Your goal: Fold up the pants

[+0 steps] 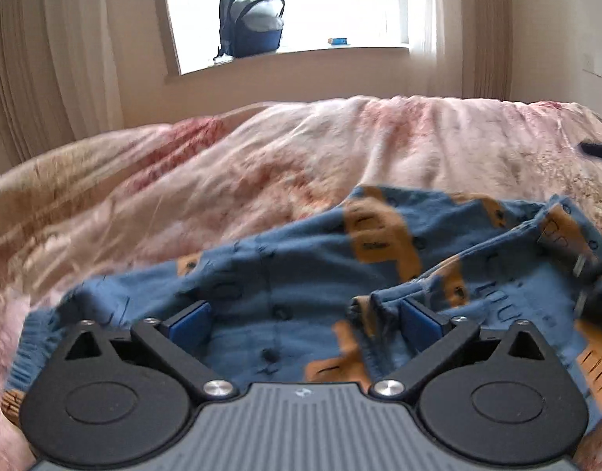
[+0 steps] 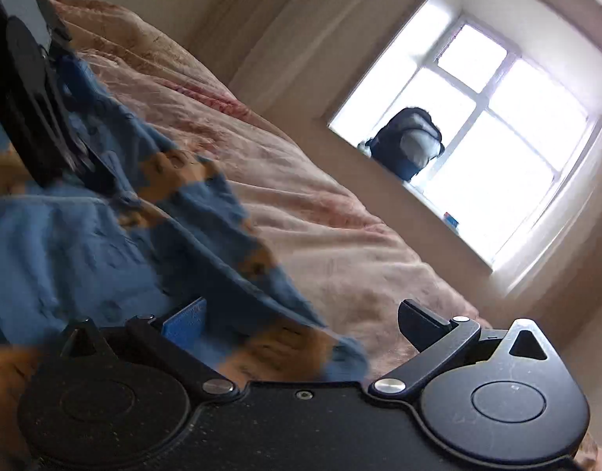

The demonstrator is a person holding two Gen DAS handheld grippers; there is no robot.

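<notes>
Blue pants [image 1: 301, 274] with tan patches are spread rumpled on a pink floral bedspread [image 1: 183, 180]. The left gripper [image 1: 304, 320] and right gripper [image 2: 301, 324] are held over the fabric, jaws apart.

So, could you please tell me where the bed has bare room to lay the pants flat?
Bare bedspread lies between the pants and the wall below the windowsill. The near side is crowded: bunched pants fill the space around both open grippers.
</notes>
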